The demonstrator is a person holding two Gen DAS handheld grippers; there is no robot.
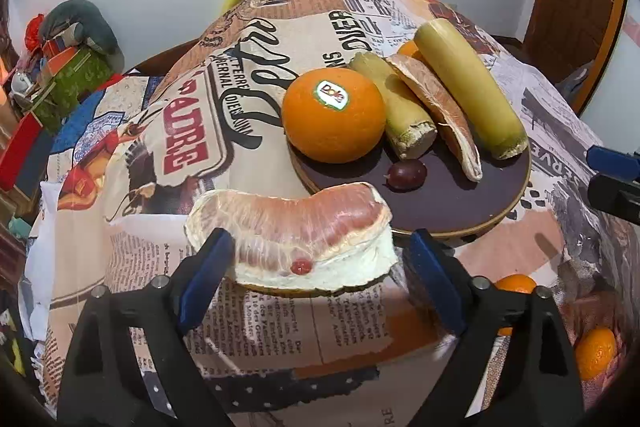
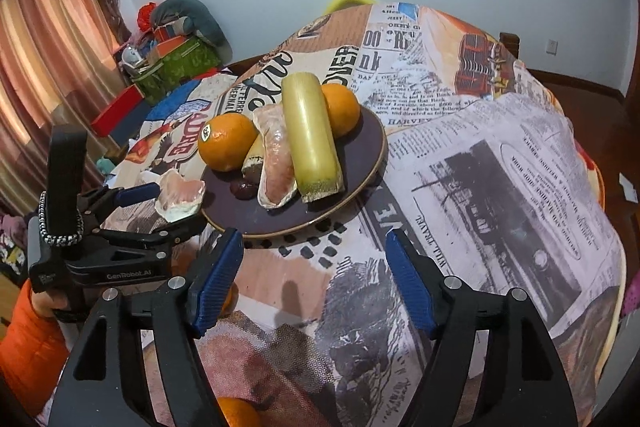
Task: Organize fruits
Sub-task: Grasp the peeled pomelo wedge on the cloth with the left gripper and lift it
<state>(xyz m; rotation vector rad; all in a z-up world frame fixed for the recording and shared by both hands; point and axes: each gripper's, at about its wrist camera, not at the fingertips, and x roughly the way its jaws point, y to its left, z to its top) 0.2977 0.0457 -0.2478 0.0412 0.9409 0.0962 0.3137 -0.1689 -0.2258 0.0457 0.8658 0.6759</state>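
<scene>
A peeled pink pomelo segment (image 1: 292, 239) (image 2: 180, 197) lies on the near left rim of the dark plate (image 1: 460, 203) (image 2: 352, 163). My left gripper (image 1: 316, 247) (image 2: 172, 209) is open around it, with a gap at the right pad. The plate holds a stickered orange (image 1: 334, 115) (image 2: 226, 141), a second orange (image 2: 342, 109), two sugarcane pieces (image 1: 468, 87) (image 1: 400, 107), another pomelo segment (image 1: 436, 107) (image 2: 276, 159) and a dark grape (image 1: 406, 173). My right gripper (image 2: 314, 267) hangs open over the tablecloth before the plate, holding nothing.
Small oranges (image 1: 596, 351) (image 1: 514, 285) (image 2: 236, 411) lie near the table's front edge. The round table wears a newspaper-print cloth (image 2: 500, 167). Boxes and clutter (image 2: 176, 63) stand beyond it at the left. An orange sleeve (image 2: 28, 339) holds the left gripper.
</scene>
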